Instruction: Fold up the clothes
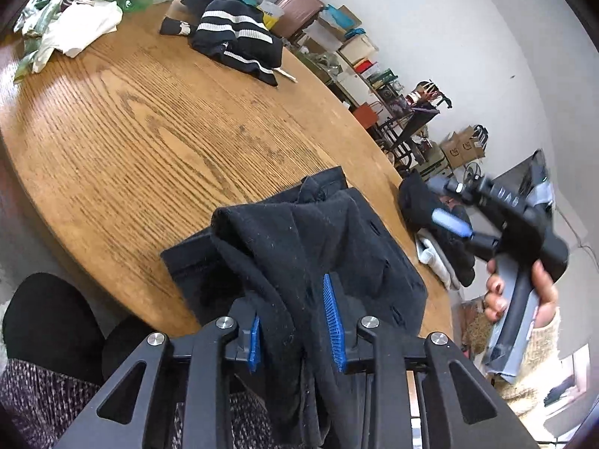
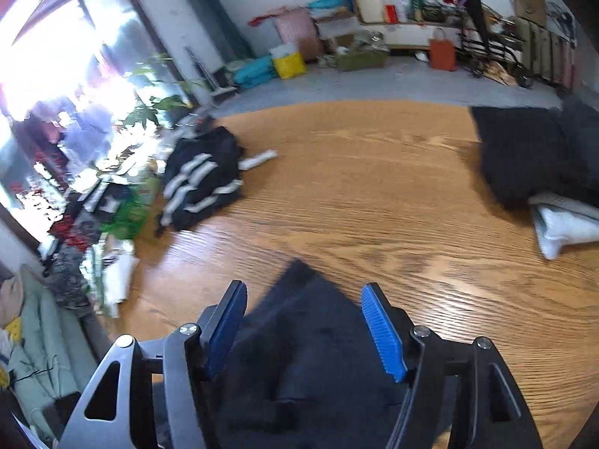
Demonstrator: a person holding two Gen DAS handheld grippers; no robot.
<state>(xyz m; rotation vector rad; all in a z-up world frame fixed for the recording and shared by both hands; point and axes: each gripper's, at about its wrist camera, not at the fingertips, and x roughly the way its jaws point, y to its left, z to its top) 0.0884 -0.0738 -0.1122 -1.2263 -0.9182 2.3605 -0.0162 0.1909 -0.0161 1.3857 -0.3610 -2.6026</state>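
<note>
A black buttoned garment (image 1: 299, 232) lies partly folded at the near edge of the round wooden table (image 1: 149, 131). One fold hangs down off the edge between the blue pads of my left gripper (image 1: 294, 331). The jaws stand a little apart and the cloth rests loosely between them. In the left wrist view my right gripper (image 1: 445, 209) is blurred, held by a hand (image 1: 539, 292) at the table's right edge. In its own view, my right gripper (image 2: 303, 299) is wide open over a corner of the black garment (image 2: 299, 336) without pressing on it.
A black garment with white stripes (image 1: 236, 37) (image 2: 202, 179) lies at the far side. A pile of dark folded clothes (image 1: 423, 202) (image 2: 531, 157) on a white piece (image 2: 561, 224) sits at the right edge. White cloth and a green bag (image 1: 82, 26) crowd the far left. Boxes line the wall.
</note>
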